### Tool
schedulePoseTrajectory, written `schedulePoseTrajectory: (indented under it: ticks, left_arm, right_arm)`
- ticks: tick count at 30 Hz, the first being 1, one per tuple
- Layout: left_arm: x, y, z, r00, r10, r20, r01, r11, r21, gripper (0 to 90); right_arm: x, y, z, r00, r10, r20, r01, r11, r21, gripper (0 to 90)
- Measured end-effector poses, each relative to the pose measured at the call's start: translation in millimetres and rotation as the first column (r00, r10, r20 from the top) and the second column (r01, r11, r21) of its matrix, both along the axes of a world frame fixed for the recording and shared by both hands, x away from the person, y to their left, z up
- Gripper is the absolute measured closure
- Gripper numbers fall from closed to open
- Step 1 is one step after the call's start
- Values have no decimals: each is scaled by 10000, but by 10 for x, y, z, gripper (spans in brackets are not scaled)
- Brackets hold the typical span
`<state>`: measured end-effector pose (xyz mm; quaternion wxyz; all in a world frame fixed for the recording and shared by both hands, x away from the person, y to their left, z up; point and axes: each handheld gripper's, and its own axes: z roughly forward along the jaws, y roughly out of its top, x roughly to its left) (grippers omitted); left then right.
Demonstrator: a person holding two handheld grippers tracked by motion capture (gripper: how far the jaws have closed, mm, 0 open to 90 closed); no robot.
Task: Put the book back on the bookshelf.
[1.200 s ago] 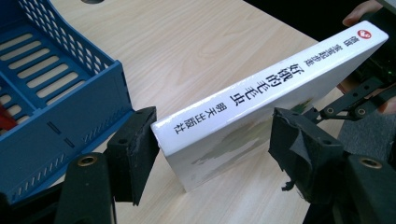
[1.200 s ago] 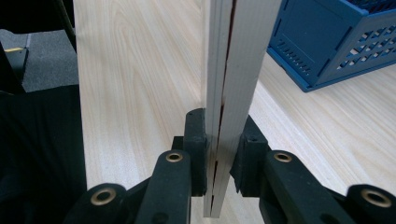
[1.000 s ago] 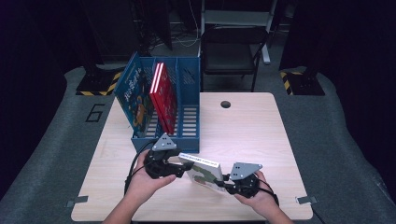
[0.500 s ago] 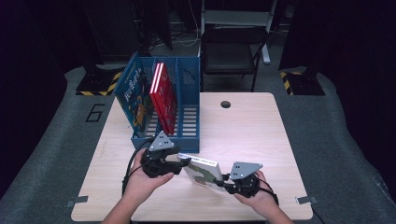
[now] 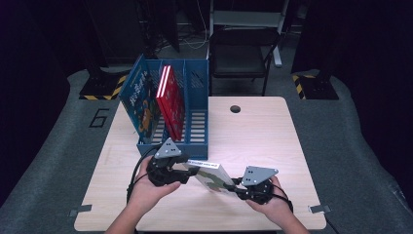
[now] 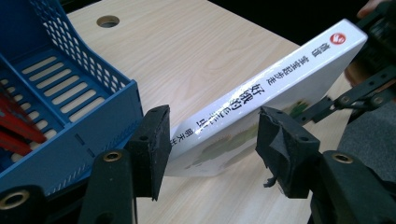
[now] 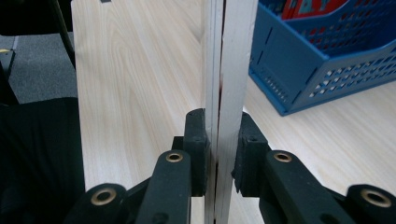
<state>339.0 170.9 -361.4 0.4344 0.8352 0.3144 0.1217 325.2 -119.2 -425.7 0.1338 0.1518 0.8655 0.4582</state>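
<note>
The thin white hardcover book is held above the wooden table, near the blue plastic rack. The right tool clamps its edge; the left tool has been closing around its spine without touching yet. Next it should grip, I think.

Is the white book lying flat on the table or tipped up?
Tipped up. The white book rests on one low corner, its far end raised off the table, pinched by the right gripper.

Wooden table carries blue file rack.
</note>
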Motion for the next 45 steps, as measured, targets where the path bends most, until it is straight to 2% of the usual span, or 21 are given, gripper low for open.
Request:
schedulePoseTrajectory:
  ticks: [4, 5, 6, 11, 12, 14, 16, 17, 18, 24, 25, 28, 30, 31, 34, 37, 40, 41, 42, 44, 45]
  left_arm:
    - [18, -36, -66, 9998, -54, -179, 59, 9996, 289, 428]
    - [29, -38, -78, 9994, -184, -290, 199, 9984, 538, 428]
    - [35, -51, -107, 9996, -87, -261, 103, 9981, 612, 427]
    - [63, -78, -249, 9987, 47, -498, -17, 9982, 596, 432]
    - [75, -80, -297, 9984, 11, -560, 28, 9975, 707, 435]
    - [91, -94, -399, 9971, 69, -753, -26, 9983, 575, 436]
    - [108, -100, -487, 9938, 26, -1109, 33, 9985, 538, 445]
    - [108, -100, -487, 9938, 26, -1109, 33, 9985, 538, 450]
    - [117, -112, -565, 9915, 26, -1300, 35, 9989, 473, 450]
    - [139, -149, -851, 9831, 102, -1826, -67, 9998, 196, 442]
    - [142, -145, -896, 9808, 88, -1950, -74, 9999, 81, 442]
    - [135, -142, -965, 9791, 92, -2034, -81, 9999, 63, 443]
    - [121, -149, -1045, 9768, 53, -2139, 0, 9997, 244, 443]
    - [116, -158, -1072, 9781, 141, -2078, -90, 9996, 259, 442]
    - [114, -154, -1086, 9763, 178, -2157, -141, 9997, 190, 434]
    - [115, -131, -1048, 9777, 86, -2099, -81, 10000, 33, 419]
    - [96, -94, -931, 9836, -85, -1800, 51, 9998, -195, 396]
    - [96, -94, -931, 9836, -85, -1800, 51, 9998, -195, 385]
    - [78, -87, -870, 9863, -84, -1647, 1, 9987, -506, 374]
    - [66, -77, -804, 9887, -185, -1487, 101, 9983, -573, 349]
    - [58, -78, -769, 9907, -235, -1343, 164, 9984, -536, 338]
  right_arm:
    - [-10, -5, 105, 9998, 136, 163, -136, 9999, -8, 778]
    - [-12, -6, 128, 9996, 151, 226, -152, 9999, 26, 778]
    - [-14, -5, 150, 9996, 160, 252, -162, 9998, 84, 777]
    - [0, -2, 217, 9991, 210, 373, -215, 9997, 126, 776]
    - [5, 0, 220, 9991, 234, 352, -239, 9996, 124, 776]
    - [11, 10, 221, 9989, 273, 375, -274, 9996, 40, 775]
    - [10, 22, 215, 9990, 310, 334, -309, 9995, -34, 775]
    - [10, 22, 215, 9990, 310, 334, -309, 9995, -34, 775]
    - [11, 28, 211, 9990, 313, 325, -310, 9995, -85, 774]
    - [38, 65, 146, 9982, 585, 137, -574, 9958, -715, 773]
    - [38, 74, 131, 9987, 487, 116, -478, 9963, -708, 773]
    - [45, 88, 80, 9985, 545, -17, -544, 9944, -905, 773]
    - [46, 102, 56, 9981, 611, -65, -615, 9927, -1035, 772]
    - [44, 115, 41, 9979, 633, -103, -640, 9924, -1054, 772]
    - [38, 142, 18, 9975, 708, 31, -699, 9894, -1273, 772]
    - [41, 154, 7, 9963, 850, 115, -826, 9869, -1383, 772]
    - [44, 154, 8, 9970, 773, 81, -754, 9874, -1393, 772]
    - [42, 158, 5, 9973, 734, 38, -722, 9878, -1380, 772]
    - [40, 164, 3, 9971, 753, -55, -753, 9877, -1370, 771]
    - [59, 180, -2, 9968, 797, 42, -783, 9861, -1466, 770]
    - [56, 189, -4, 9972, 746, -77, -749, 9862, -1473, 770]
